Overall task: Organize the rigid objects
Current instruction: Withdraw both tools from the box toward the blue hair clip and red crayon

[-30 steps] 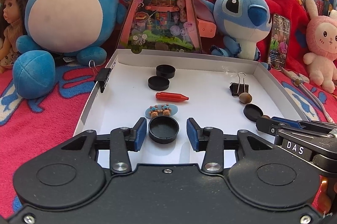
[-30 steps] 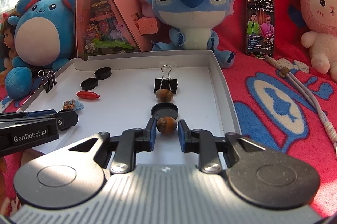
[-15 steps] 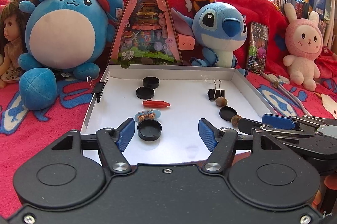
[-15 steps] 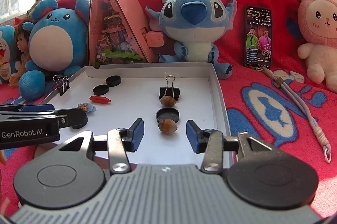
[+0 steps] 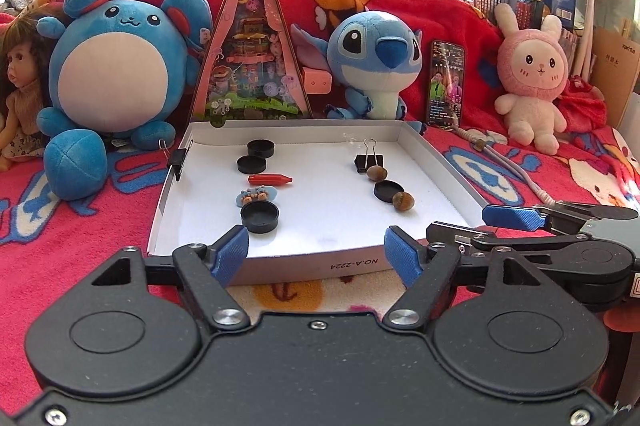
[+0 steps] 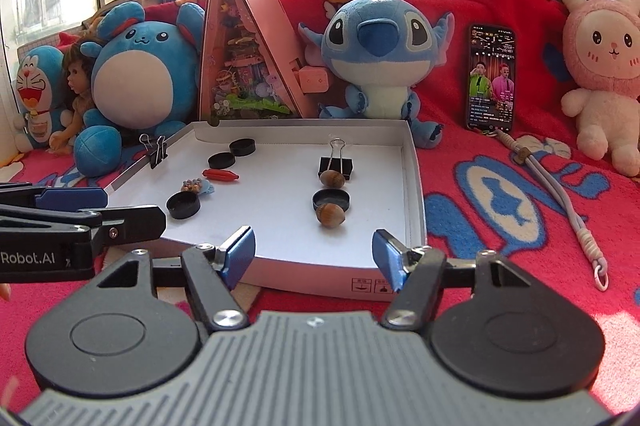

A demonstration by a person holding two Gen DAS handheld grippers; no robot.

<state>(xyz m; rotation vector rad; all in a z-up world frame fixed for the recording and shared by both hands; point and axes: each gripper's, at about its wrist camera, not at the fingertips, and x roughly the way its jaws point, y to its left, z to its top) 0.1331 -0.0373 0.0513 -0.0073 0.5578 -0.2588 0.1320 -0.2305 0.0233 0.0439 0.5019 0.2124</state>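
A shallow white box point(image 5: 440, 162) point(image 6: 412, 186) lies on a red blanket. Inside it on the left are black caps point(image 5: 260, 218) point(image 6: 183, 205), a red capsule-shaped piece point(image 5: 270, 179) point(image 6: 220, 175) and a small blue charm point(image 5: 256, 194). On the right sit a black binder clip point(image 5: 369, 162) point(image 6: 336, 166), two acorns point(image 5: 403, 201) point(image 6: 330, 215) and another black cap point(image 6: 331, 199). My left gripper point(image 5: 316, 252) hangs just short of the box's near wall, jaws opening, nothing between them. My right gripper point(image 6: 314, 250) is likewise back from the box, jaws opening and empty.
Plush toys, a doll point(image 5: 18, 82), a pink triangular toy house point(image 5: 252, 66) and a lit phone point(image 6: 491, 78) line the back. A grey cord point(image 6: 560, 202) lies on the blanket at right. Another binder clip point(image 5: 178, 158) grips the box's left wall.
Both grippers let go, the left of the near black cap, the right of the near acorn, opened wide and drew back out of the box. Cap and acorn stay in the box.
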